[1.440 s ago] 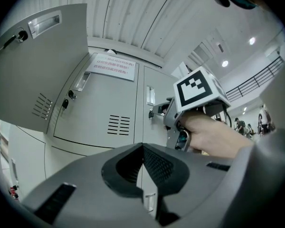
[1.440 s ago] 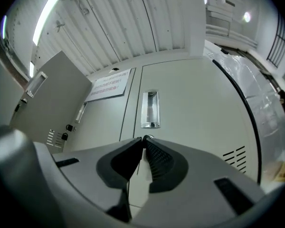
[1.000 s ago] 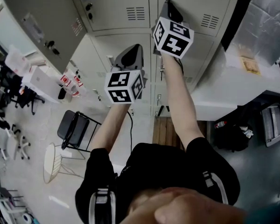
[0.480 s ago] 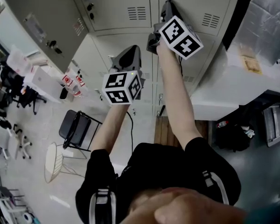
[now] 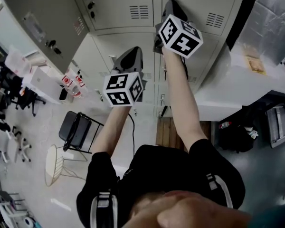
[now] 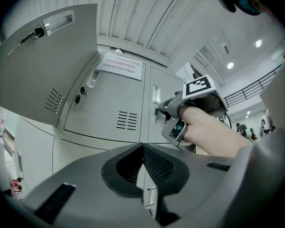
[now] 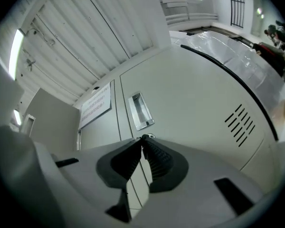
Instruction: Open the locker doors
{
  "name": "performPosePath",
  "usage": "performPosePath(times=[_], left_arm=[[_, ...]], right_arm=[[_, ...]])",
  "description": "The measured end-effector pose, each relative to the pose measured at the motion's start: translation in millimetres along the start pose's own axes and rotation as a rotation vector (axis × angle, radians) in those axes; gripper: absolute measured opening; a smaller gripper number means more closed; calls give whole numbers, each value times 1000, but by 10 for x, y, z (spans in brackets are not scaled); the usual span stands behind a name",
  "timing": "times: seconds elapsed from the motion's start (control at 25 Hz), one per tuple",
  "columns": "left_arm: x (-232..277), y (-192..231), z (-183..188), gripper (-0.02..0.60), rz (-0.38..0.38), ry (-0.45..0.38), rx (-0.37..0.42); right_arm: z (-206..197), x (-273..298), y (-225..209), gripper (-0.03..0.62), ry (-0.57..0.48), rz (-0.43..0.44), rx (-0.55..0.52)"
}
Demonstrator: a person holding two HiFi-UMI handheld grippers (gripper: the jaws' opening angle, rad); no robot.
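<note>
Left gripper (image 6: 142, 147): the jaws are pressed together and nothing is held between them; they are kept off the lockers, touching no door.

Right gripper (image 7: 143, 140): the jaws are almost closed, and their tips are pinched on a small metal lock knob (image 7: 146, 137).

Right locker door (image 7: 194, 103): it is seen shut, straight ahead of the right jaws and touched only at the lock knob.

Recessed handle (image 7: 141, 110): it is set in that door just above the right jaw tips.

Vent slots (image 7: 241, 124): they are cut in the same door, well to the right of the right jaws.

Middle locker door (image 6: 109, 108): it is seen shut, ahead of the left jaws and slightly to their left; its own vent slots lie just above the jaw tips.

Paper notice (image 6: 119, 65): it is stuck above the middle locker door, well above the left jaws.

Open locker door (image 6: 47, 65): it is swung out, up and to the left of the left jaws, well apart from them.

Gripper spacing: from the left gripper view, the right gripper is seen above and to the right of the left jaws, held in a hand against the lockers.

Bench (image 5: 237, 84): a white top is seen to the right of the right jaws, beside the lockers.

Chair (image 5: 76, 132): it stands on the floor, far below the left jaws.
</note>
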State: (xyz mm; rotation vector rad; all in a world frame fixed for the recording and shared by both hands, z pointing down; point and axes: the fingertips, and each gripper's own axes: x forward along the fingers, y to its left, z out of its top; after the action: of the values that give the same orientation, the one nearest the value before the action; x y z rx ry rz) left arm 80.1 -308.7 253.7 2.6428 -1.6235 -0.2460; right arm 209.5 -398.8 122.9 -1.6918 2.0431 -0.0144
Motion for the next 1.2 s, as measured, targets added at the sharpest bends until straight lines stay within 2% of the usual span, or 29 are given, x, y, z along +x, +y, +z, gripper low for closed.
performPosePath(times=[0.12, 0.24, 0.36, 0.76, 1.0, 1.2], left_arm=[[14, -12, -9, 9, -5, 0, -2], [5, -21, -20, 9, -8, 2, -6], [-37, -4, -19, 9, -2, 0, -8], [-123, 126, -31, 9, 25, -3, -21], [-115, 137, -38, 9, 26, -2, -25], [-121, 124, -44, 9, 25, -5, -27]], right_arm=[[14, 2, -24, 44, 5, -10, 81], [20, -7, -47, 44, -24, -10, 267], [10, -20, -64, 43, -63, 13, 436], [-8, -28, -93, 44, -179, 123, 877], [-22, -18, -98, 44, -223, 157, 1098], [-38, -39, -100, 44, -246, 171, 1170]])
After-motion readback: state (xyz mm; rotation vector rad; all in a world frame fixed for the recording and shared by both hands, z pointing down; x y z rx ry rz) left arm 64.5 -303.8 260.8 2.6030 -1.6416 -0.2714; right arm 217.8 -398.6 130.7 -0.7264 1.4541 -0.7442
